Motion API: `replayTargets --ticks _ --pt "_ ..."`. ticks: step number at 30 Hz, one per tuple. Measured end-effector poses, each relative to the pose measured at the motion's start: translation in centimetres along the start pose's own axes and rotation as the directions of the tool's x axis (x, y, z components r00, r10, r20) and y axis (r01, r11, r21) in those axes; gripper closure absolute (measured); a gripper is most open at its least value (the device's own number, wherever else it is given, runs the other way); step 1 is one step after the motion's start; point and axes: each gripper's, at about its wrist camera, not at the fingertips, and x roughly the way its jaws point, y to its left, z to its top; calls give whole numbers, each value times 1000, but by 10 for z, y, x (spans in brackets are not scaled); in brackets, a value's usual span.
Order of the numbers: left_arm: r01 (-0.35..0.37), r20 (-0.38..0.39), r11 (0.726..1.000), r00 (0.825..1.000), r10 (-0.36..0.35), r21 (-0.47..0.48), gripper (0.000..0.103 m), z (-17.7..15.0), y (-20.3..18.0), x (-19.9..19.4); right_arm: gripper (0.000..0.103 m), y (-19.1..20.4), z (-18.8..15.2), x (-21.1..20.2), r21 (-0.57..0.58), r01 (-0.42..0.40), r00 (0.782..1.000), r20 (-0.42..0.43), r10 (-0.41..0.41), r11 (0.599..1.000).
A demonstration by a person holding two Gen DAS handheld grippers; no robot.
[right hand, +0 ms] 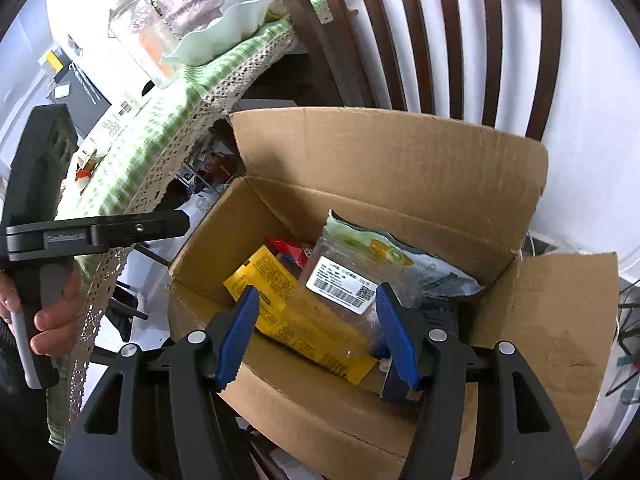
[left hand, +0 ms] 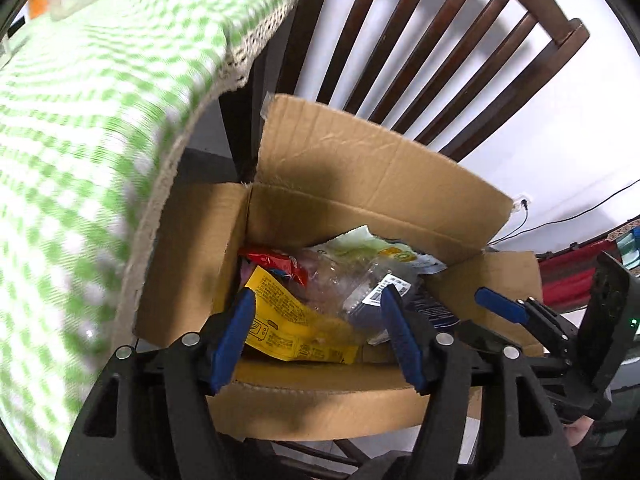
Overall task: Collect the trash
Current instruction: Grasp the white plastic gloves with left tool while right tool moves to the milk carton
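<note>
I'm looking past a green checked tablecloth (left hand: 80,128) and a dark slatted chair (right hand: 420,32) at the cardboard box (right hand: 400,168) beside the table. Its flaps stand open; inside lie a yellow wrapper (right hand: 304,320), a red packet (left hand: 280,264), a clear labelled bag (right hand: 348,280) and a pale green pouch (right hand: 384,252). My left gripper (left hand: 320,312) and right gripper (right hand: 316,312) both hang wide apart over it, holding nothing.

Checked cloth (left hand: 80,152) smeared by blur in the left wrist view. Clear bottle (left hand: 352,280) half buried under wrappers inside the cardboard box (left hand: 360,160). Label print (right hand: 344,280) too small to read. Chair back (right hand: 440,20) cut off at the top edge.
</note>
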Motion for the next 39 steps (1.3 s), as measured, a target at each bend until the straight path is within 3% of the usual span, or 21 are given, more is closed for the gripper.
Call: replayTargets --ticks 9,15,26,30,39 --pt "10 73 1000 997 -12 27 37 -13 -3 -31 44 13 8 -6 -43 129 991 23 -128 991" --pt "20 189 997 981 -35 79 33 -22 -5 -78 44 27 17 -21 -32 173 982 85 -169 984" --pt "-24 381 998 925 2 54 28 -37 31 -156 44 84 38 -37 -81 189 967 191 -171 979" --pt "-82 453 997 888 80 -14 28 -41 66 -187 44 107 47 -41 -101 183 960 233 -155 978" --pt "-96 523 975 831 190 -201 27 -54 160 -243 44 167 67 -35 -148 123 956 284 -77 981"
